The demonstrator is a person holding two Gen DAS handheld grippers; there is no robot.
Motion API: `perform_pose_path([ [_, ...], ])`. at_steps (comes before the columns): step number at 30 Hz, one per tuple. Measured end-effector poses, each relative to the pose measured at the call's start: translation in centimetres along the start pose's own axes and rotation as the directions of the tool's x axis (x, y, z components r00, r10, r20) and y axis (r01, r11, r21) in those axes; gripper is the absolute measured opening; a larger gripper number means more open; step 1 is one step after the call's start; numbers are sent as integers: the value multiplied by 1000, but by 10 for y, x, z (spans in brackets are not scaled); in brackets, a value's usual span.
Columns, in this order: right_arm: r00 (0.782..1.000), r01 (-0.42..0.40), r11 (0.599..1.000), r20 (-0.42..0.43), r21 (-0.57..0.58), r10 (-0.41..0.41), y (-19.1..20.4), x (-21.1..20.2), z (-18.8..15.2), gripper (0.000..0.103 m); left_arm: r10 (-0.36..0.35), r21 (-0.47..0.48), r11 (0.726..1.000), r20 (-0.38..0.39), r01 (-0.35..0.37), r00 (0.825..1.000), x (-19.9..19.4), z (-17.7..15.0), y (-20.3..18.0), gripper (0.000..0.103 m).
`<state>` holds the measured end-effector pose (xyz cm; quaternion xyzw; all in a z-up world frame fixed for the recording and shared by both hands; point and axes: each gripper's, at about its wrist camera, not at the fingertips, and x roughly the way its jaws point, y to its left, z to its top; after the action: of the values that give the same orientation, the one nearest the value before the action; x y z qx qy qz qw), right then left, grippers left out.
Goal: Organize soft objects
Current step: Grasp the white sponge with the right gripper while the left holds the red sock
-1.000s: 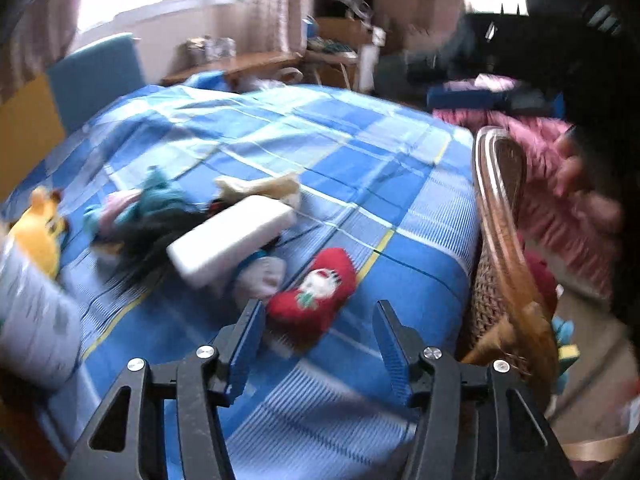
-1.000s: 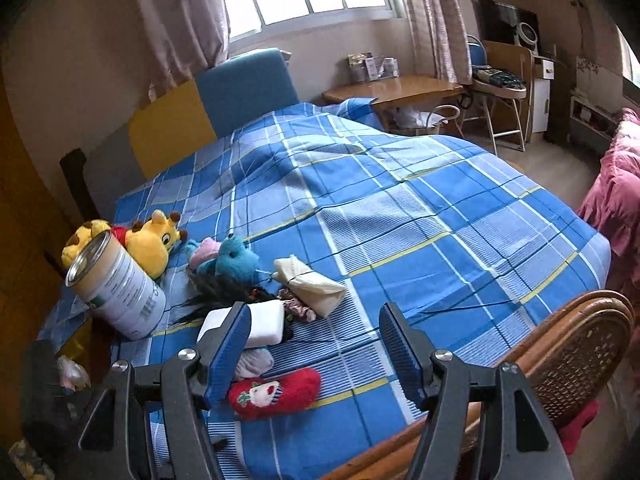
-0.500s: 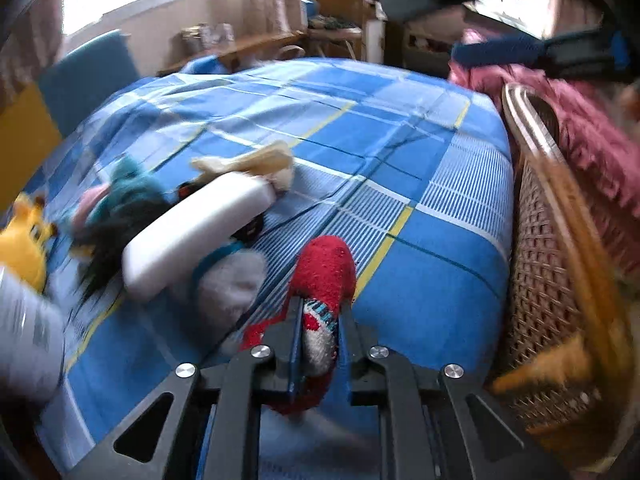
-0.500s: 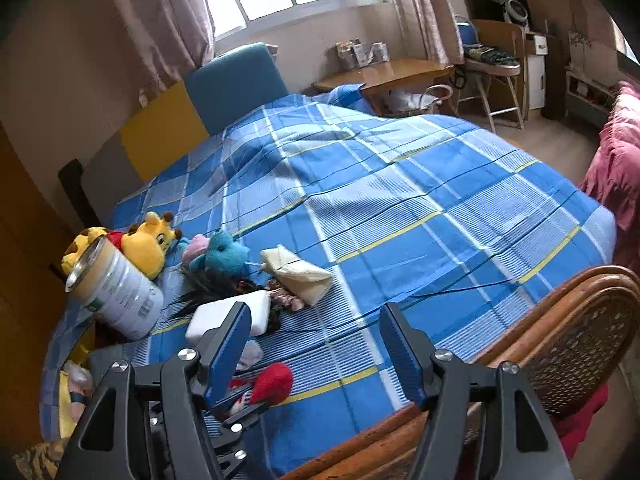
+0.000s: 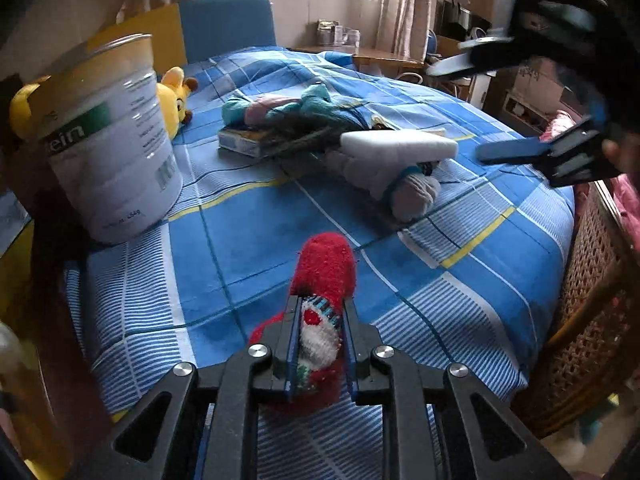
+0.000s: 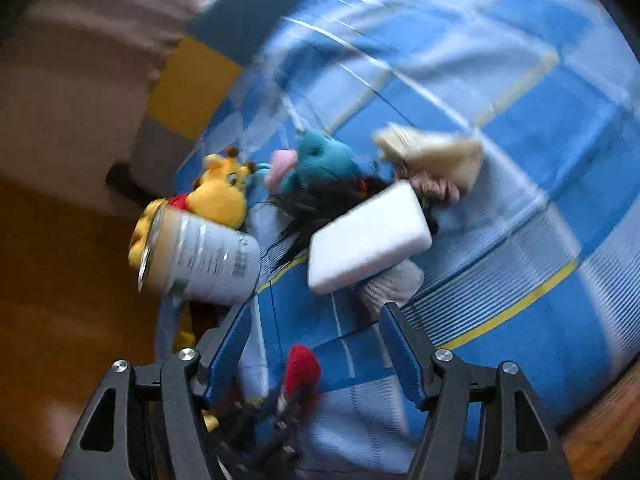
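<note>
1. Left wrist view: jaws of the left gripper (image 5: 319, 344) clamp the red Santa sock (image 5: 323, 280), which sits lifted above the blue plaid bedspread (image 5: 460, 280), nearer than the tin can (image 5: 108, 140). Judged step: carrying one soft item off; next it needs a drop place, perhaps the wicker basket (image 5: 592, 320), whose inside is cut off.
2. Right wrist view: right gripper (image 6: 318, 344) jaws stand apart, empty, above the white foam block (image 6: 368, 236) beside the can. Heavy blur; pile details unclear.

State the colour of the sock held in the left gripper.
Red sock with a white-faced figure, clamped by the left gripper; clearest in left wrist view.
</note>
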<state>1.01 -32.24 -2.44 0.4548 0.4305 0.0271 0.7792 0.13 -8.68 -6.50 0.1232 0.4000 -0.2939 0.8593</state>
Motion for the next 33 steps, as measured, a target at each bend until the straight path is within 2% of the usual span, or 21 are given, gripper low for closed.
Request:
perform_pose_path([
  [2, 1000, -9, 992, 13, 122, 7, -13, 15, 2, 67, 6, 5, 1000, 13, -6, 1000, 1, -4, -2, 20],
  [5, 997, -22, 972, 78, 236, 3, -30, 22, 5, 67, -20, -27, 999, 14, 20, 1000, 3, -5, 0, 20],
  [8, 990, -27, 959, 139, 282, -14, -37, 26, 10, 67, -62, -94, 994, 3, 62, 998, 7, 0, 9, 20],
  [12, 987, -25, 953, 159, 300, -24, -37, 35, 15, 61, -81, -137, 987, 1, 80, 997, 7, 1, 12, 20],
  [15, 984, 32, 961, 162, 276, -79, -34, 40, 21, 26, -66, -113, 991, 8, 67, 998, 6, 0, 9, 20],
  [22, 980, 25, 990, 194, 137, -51, -13, 27, 24, 22, -70, -135, 988, 23, 73, 997, 2, -2, 11, 18],
  [28, 974, 114, 993, 195, 9, -114, 4, 20, 33, 23, -55, -126, 990, 11, 56, 998, -6, -4, 10, 17],
  [33, 970, 149, 988, 198, -35, -139, 3, 19, 41, 22, -38, -113, 993, 0, 38, 999, -15, -10, 11, 17],
])
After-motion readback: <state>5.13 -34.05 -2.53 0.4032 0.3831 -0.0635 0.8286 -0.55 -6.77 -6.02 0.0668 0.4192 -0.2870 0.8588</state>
